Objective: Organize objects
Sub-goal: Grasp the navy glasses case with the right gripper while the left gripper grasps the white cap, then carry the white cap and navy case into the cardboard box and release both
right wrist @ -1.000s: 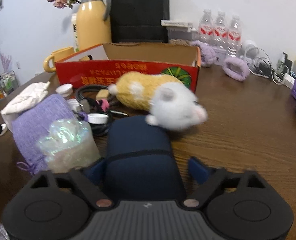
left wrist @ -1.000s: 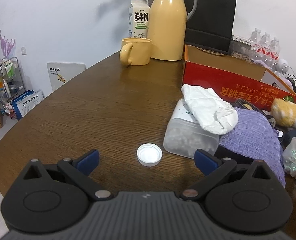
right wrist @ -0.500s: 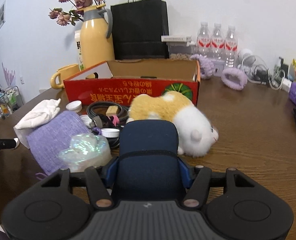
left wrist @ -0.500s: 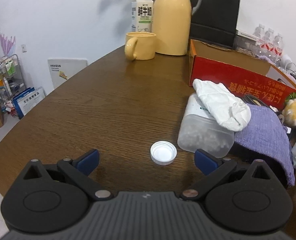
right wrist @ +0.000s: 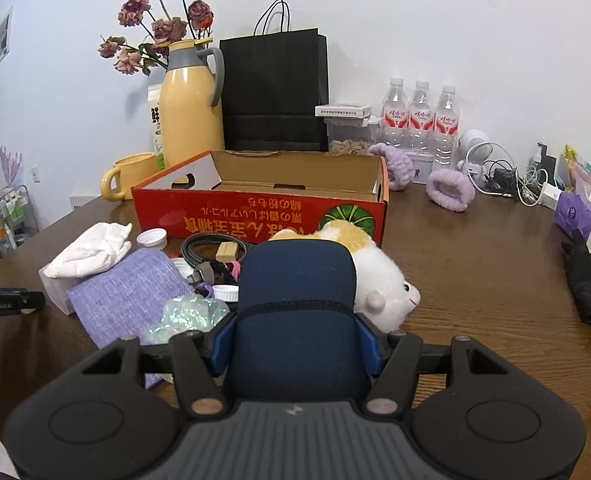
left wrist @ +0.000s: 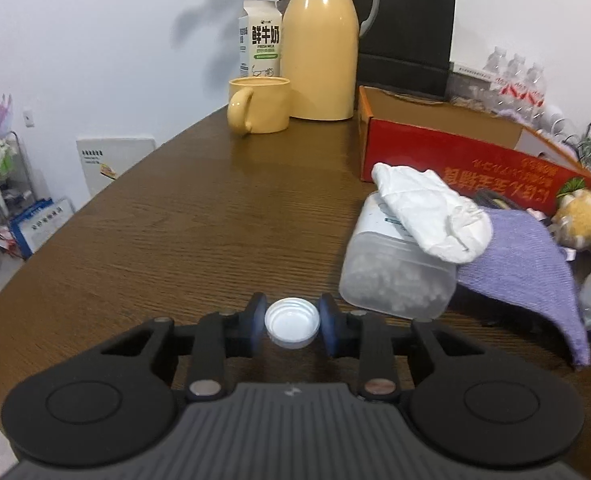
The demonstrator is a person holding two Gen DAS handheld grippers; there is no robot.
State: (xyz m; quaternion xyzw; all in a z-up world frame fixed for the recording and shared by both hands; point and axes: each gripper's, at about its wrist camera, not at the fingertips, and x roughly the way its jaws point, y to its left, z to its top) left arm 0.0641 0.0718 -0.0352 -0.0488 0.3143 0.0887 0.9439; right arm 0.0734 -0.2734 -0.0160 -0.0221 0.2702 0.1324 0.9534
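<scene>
Two grippers, both closed on sth. Your left gripper (left wrist: 292, 330) has its blue pads (left wrist: 256, 330) pinched tight on the small white bottle cap (left wrist: 292, 322), open side up, low over the wooden table (left wrist: 175, 232). Your right gripper (right wrist: 294, 342) clamps the navy case (right wrist: 295, 312) on both sides; case fills the gap btw the fingers and blocks much of the view ahead.

Just past the cap, to its right: clear plastic tub (left wrist: 395, 276) w/ white crumpled cloth (left wrist: 431, 212) on top, purple knit cloth (left wrist: 523, 256) draped beside. Right view: iridescent bag (right wrist: 185, 316) touching the case's left side, plush toy (right wrist: 375, 272) right behind the case, black cable coil (right wrist: 211, 246) and another white cap (right wrist: 152, 237) further back.

Mid-table: red cardboard box (right wrist: 259, 216), open, upside-down Chinese print and a green pumpkin pic; text not legible to me. Far end: yellow mug (left wrist: 260, 105), milk carton (left wrist: 260, 46) reading "FRESH MILK" under 鲜牛奶, yellow thermos jug (left wrist: 322, 44), black paper bag (right wrist: 274, 92), three water bottles (right wrist: 420, 116), red labels unreadable.
</scene>
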